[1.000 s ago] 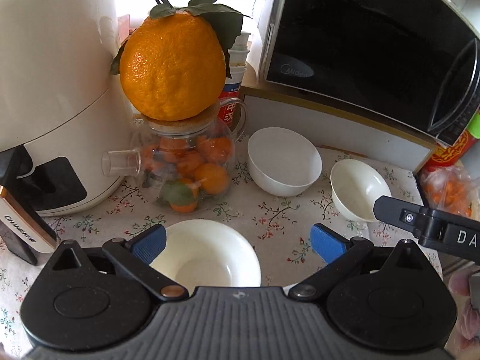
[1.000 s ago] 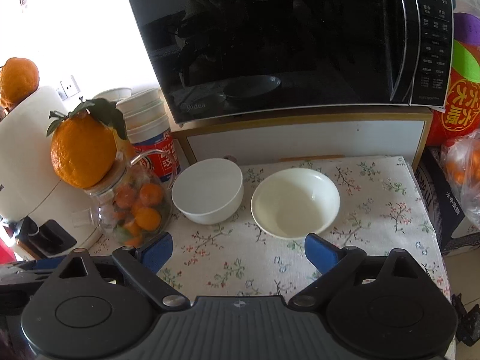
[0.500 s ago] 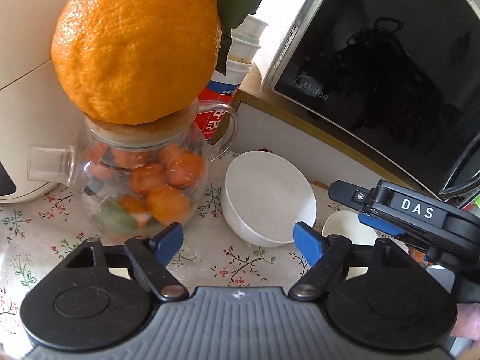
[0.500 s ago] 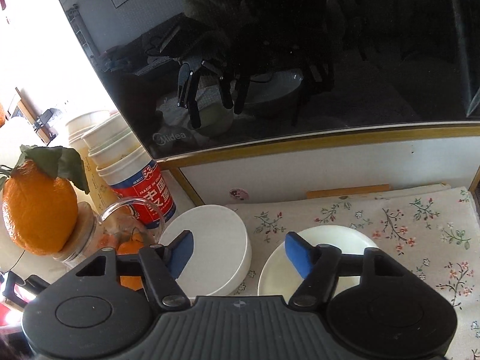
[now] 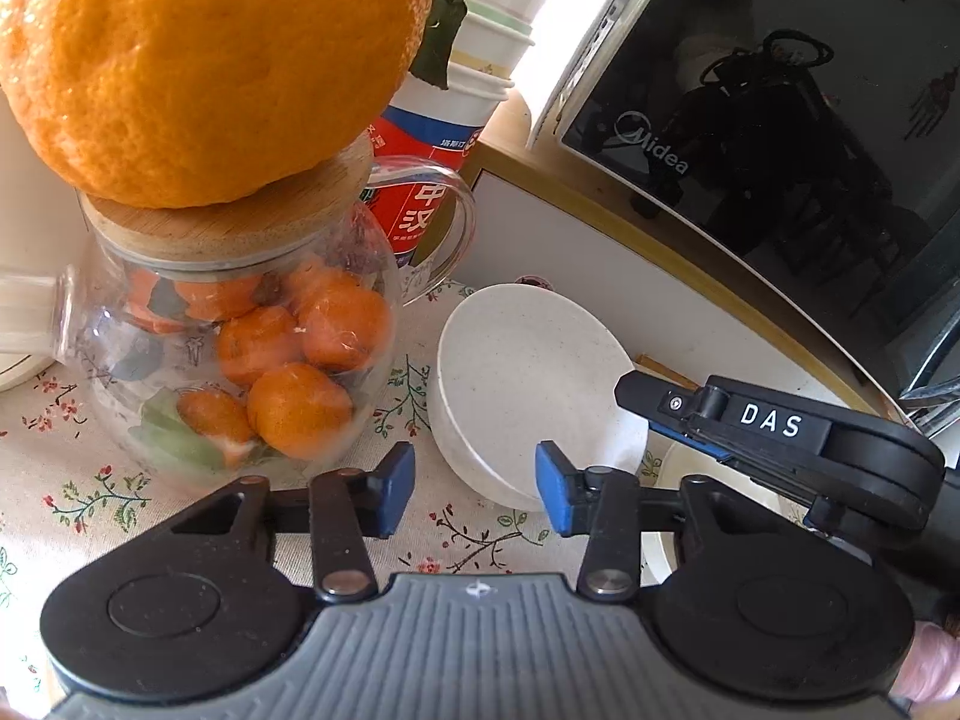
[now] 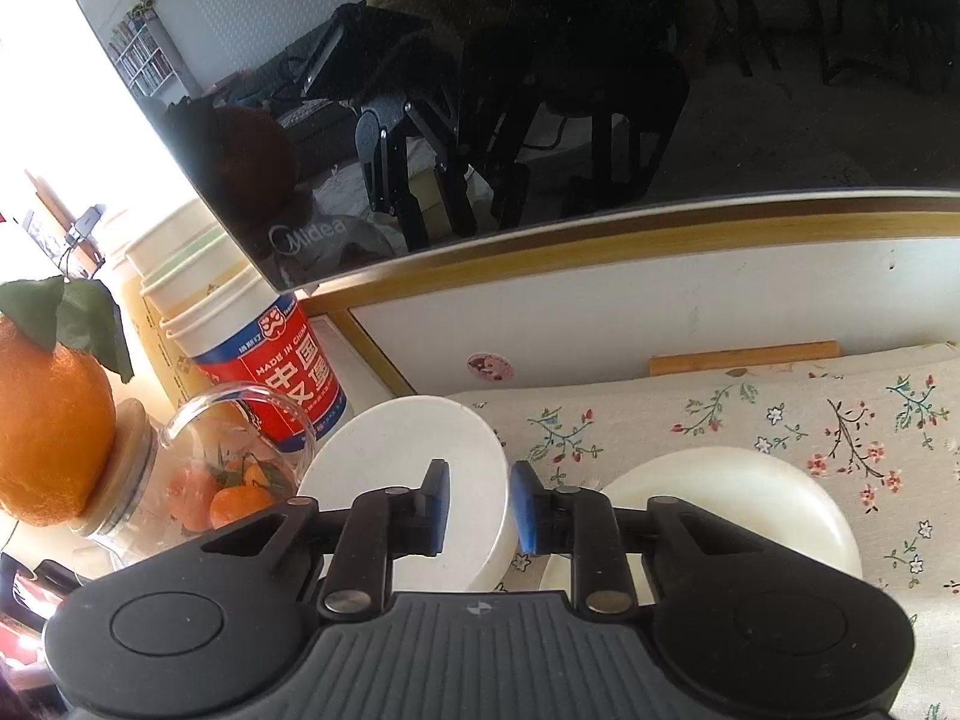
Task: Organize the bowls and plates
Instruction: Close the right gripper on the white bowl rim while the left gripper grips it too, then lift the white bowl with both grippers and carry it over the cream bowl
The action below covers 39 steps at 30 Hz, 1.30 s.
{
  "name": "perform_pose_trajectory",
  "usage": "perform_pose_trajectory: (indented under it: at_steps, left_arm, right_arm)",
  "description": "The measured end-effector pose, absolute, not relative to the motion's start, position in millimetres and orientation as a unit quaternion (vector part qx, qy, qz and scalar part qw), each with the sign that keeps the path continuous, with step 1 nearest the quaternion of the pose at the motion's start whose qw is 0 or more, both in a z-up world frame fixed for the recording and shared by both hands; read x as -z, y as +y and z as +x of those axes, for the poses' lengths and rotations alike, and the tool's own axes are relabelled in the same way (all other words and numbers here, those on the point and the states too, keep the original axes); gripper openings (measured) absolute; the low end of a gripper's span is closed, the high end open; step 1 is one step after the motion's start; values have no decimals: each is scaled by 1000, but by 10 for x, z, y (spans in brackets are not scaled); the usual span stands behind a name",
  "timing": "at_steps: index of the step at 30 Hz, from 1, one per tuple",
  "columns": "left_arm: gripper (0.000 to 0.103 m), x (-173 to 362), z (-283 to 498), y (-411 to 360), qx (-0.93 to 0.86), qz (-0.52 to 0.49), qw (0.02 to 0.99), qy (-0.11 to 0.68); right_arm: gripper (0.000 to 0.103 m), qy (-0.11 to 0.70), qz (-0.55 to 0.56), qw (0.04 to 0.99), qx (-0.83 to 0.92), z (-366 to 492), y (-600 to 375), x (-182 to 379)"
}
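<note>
A speckled white bowl (image 5: 528, 384) sits on the floral cloth and looks tilted; it also shows in the right wrist view (image 6: 414, 450). My right gripper (image 6: 478, 501) has its blue pads on either side of that bowl's right rim, jaws narrow around it. In the left wrist view the right gripper's black finger (image 5: 768, 426) lies over the bowl's right edge. My left gripper (image 5: 474, 489) is partly open and empty, just in front of the bowl's near left side. A second white bowl (image 6: 738, 498) sits to the right, partly hidden.
A glass teapot of small oranges (image 5: 240, 354) with a big orange (image 5: 204, 54) on its wooden lid stands left of the bowl. A stack of paper cups (image 6: 240, 324) and a black microwave (image 6: 540, 90) on a white shelf stand behind.
Both grippers moved forward to the speckled bowl. The right jaws narrowed onto its rim. The left jaws narrowed too, and a third bowl seen near them earlier is out of view.
</note>
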<state>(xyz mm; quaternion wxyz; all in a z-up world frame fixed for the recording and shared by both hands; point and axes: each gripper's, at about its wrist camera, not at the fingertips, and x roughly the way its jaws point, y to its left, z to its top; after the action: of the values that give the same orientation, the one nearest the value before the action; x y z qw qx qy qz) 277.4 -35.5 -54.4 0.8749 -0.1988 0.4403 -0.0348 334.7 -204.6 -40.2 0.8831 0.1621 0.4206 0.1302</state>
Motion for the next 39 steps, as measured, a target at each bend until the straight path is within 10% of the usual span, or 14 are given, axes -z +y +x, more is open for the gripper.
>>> perform_pose_trajectory:
  at_steps: [7, 39]
  left_arm:
    - [18, 637, 2877, -377, 37, -194, 874, 444]
    - [16, -242, 2230, -333, 80, -165, 887, 424]
  right_arm:
    - [5, 436, 161, 878, -109, 3397, -2036, 511]
    - [4, 412, 150, 894, -97, 2620, -2105, -269]
